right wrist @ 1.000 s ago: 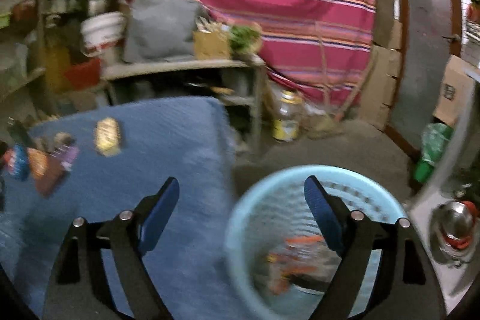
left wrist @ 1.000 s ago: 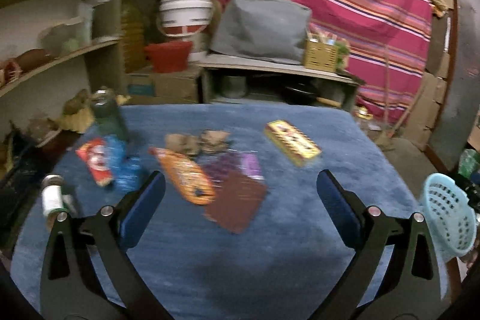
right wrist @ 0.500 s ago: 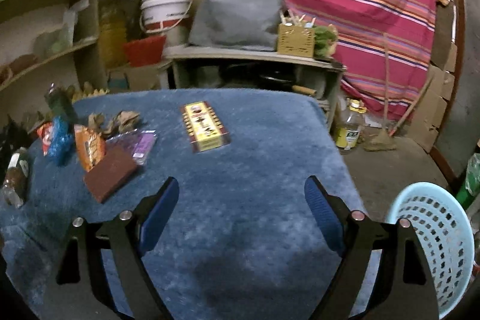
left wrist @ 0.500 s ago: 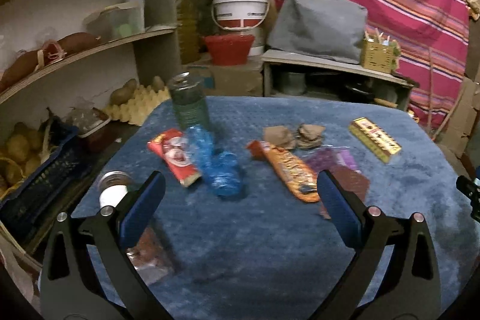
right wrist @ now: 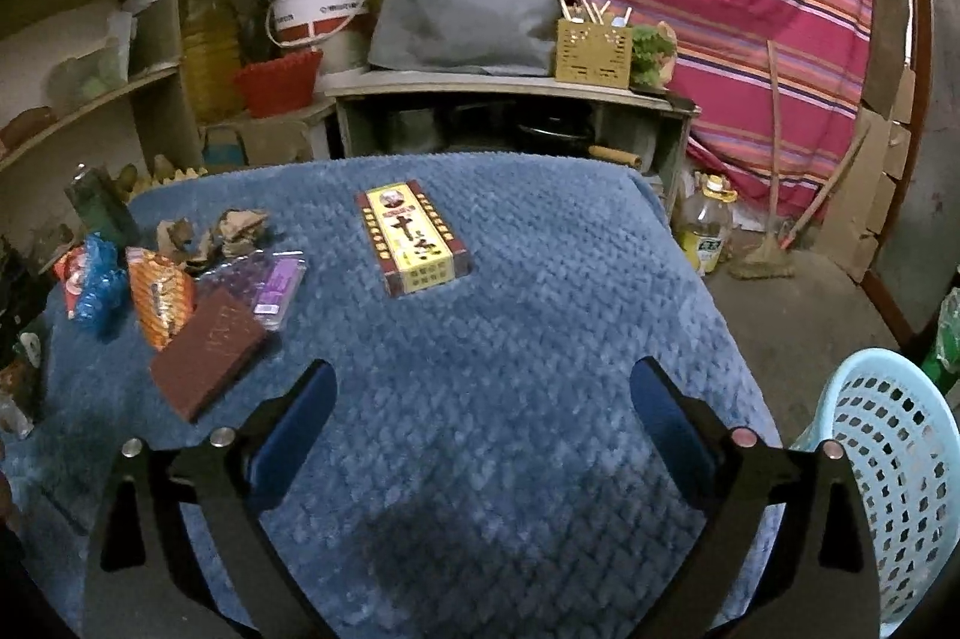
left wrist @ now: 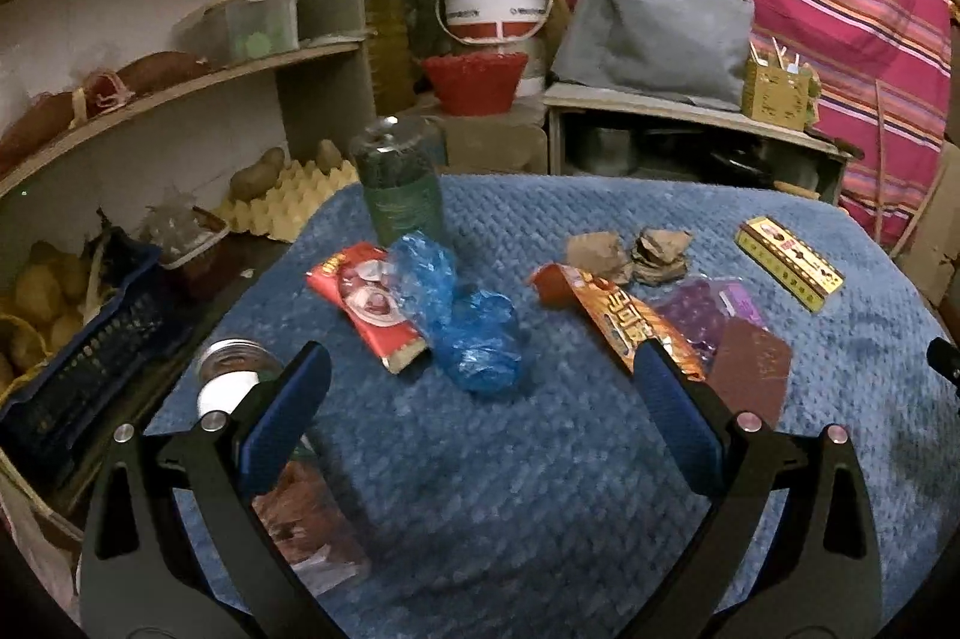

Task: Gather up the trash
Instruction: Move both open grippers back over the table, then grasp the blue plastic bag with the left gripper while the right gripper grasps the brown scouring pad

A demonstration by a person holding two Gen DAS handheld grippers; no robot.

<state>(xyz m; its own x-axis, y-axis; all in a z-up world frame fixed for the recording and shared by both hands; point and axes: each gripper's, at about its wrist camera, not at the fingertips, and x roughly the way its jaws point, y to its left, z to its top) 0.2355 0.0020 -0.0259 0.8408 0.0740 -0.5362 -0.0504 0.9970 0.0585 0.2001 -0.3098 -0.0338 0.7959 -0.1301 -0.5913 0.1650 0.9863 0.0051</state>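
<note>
Trash lies on the blue-covered table (left wrist: 540, 489): a crumpled blue plastic bag (left wrist: 474, 339), a red wrapper (left wrist: 366, 306), an orange wrapper (left wrist: 618, 321), a brown packet (left wrist: 750, 369), a purple packet (left wrist: 708, 309), crumpled brown paper (left wrist: 630, 255) and a yellow box (left wrist: 789, 262). My left gripper (left wrist: 480, 354) is open, just short of the blue bag. My right gripper (right wrist: 480, 372) hovers over bare cloth, its jaws opening with nothing between them; the yellow box (right wrist: 414, 243) lies ahead of it. A light blue basket (right wrist: 882, 459) stands on the floor at the right.
A green bottle (left wrist: 402, 183) stands at the table's far left and a jar (left wrist: 234, 387) lies by my left finger. Shelves with potatoes and egg trays (left wrist: 288, 201) crowd the left side. A low bench (right wrist: 510, 93) and a striped cloth are behind.
Both views swung left. The right gripper left the basket, now at the right edge, and came over the table. The left gripper moved from the brown packet toward the blue bag and red wrapper.
</note>
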